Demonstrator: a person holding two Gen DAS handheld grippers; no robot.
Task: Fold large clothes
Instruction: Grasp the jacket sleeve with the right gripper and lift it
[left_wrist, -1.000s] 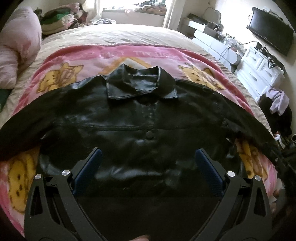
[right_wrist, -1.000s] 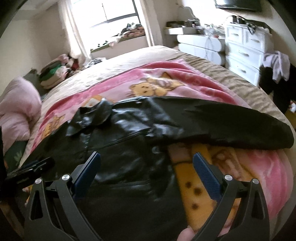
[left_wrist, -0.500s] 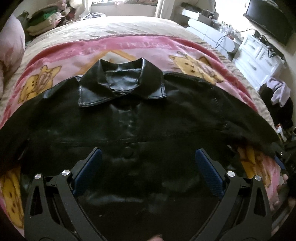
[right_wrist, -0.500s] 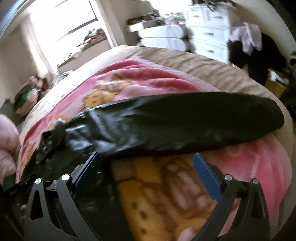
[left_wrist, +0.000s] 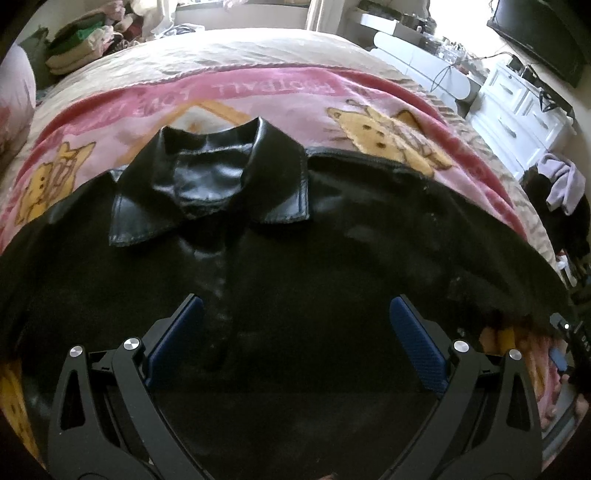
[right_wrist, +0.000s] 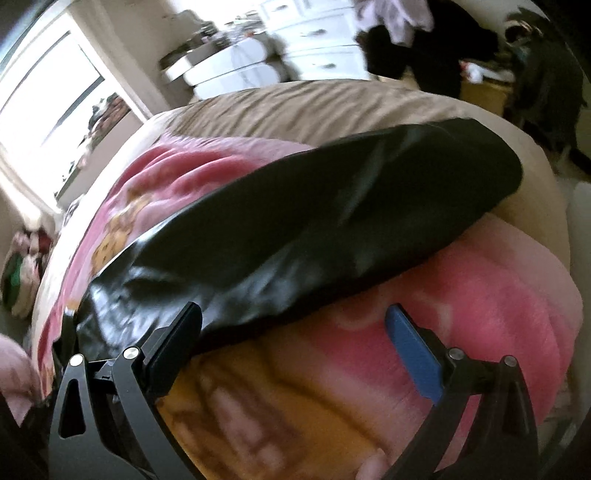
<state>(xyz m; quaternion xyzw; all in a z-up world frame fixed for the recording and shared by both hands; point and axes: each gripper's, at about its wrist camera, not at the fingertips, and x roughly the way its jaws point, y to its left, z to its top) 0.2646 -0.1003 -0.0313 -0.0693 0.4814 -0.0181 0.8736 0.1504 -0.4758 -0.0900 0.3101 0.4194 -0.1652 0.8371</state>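
A black leather jacket lies spread front-up on a pink cartoon blanket covering a bed, its collar toward the far side. The left gripper hangs over the jacket's chest, fingers spread wide and holding nothing. The right gripper — equally wide open and empty — sits beside the outstretched sleeve, one finger over its lower edge, the other above bare blanket. A white dresser stands beyond the bed.
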